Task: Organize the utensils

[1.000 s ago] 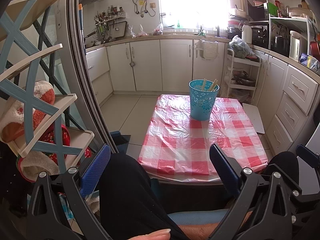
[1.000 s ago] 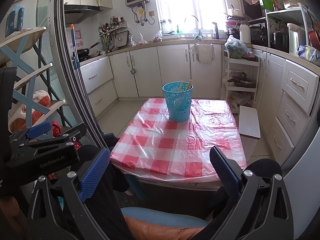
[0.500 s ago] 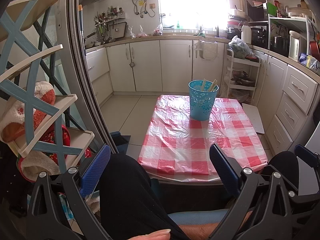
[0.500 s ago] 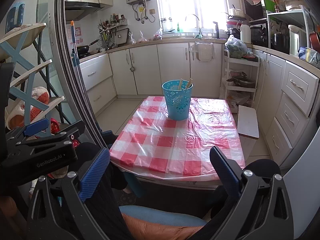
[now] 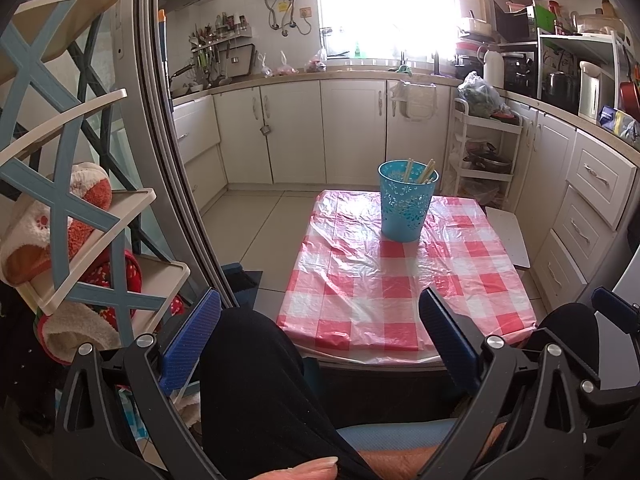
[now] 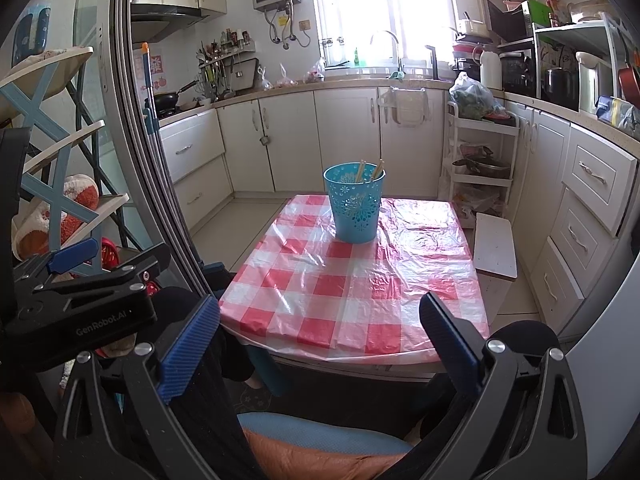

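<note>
In the left wrist view the left gripper [image 5: 320, 332] sat low in the frame with its blue-padded fingers spread wide and empty, a black-trousered knee [image 5: 256, 364] between them. The right gripper [image 6: 320, 336] was likewise splayed and holding nothing at the bottom of its view. The turquoise perforated utensil holder [image 6: 355, 202] stood upright at the far end of the red-and-white checked tablecloth [image 6: 352, 280], above centre frame, with wooden chopsticks [image 6: 370, 171] leaning inside it.

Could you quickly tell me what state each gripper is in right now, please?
Left gripper: jaws open, holding nothing.
Right gripper: jaws open, holding nothing.
</note>
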A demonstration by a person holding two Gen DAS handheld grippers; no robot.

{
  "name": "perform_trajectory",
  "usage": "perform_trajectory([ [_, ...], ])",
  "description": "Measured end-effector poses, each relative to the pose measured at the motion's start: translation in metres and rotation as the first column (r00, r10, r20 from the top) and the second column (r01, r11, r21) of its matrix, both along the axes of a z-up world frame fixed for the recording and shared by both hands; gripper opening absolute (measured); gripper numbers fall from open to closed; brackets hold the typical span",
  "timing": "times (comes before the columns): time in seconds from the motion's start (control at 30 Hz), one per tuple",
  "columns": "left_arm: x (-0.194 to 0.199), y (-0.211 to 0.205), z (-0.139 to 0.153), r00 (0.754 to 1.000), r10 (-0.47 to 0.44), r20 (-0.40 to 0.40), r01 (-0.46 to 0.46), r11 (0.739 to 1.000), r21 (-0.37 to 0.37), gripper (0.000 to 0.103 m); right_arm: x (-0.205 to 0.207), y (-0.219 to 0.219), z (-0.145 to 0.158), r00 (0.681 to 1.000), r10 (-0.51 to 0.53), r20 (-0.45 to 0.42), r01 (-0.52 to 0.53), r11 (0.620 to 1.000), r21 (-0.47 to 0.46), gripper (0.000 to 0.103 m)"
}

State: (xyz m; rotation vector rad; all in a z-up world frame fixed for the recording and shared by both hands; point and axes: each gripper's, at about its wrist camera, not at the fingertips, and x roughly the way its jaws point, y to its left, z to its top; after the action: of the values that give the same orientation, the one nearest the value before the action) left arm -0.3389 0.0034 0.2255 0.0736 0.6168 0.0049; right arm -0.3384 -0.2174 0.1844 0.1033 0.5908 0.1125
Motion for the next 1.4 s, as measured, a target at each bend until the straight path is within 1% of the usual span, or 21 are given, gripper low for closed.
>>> perform_trajectory([
  [1.23, -0.002, 0.001, -0.003, 1.000, -0.004, -0.006, 0.004, 1.000, -0.002, 0.095, 0.000, 0.001, -0.004, 1.000, 0.001, -0.008, -0.001, 1.000, 0.004, 0.096],
  [1.3, -0.002, 0.001, -0.007, 1.000, -0.018, -0.021, 0.017, 1.000, -0.012, 0.095, -0.001, 0.001, -0.006, 1.000, 0.001, -0.010, -0.001, 1.000, 0.005, 0.096],
  [1.4, -0.001, 0.003, -0.014, 0.998, -0.057, -0.029, 0.055, 0.997, -0.054, 0.095, -0.002, 0.002, -0.010, 1.000, 0.002, -0.017, -0.002, 1.000, 0.006, 0.096],
])
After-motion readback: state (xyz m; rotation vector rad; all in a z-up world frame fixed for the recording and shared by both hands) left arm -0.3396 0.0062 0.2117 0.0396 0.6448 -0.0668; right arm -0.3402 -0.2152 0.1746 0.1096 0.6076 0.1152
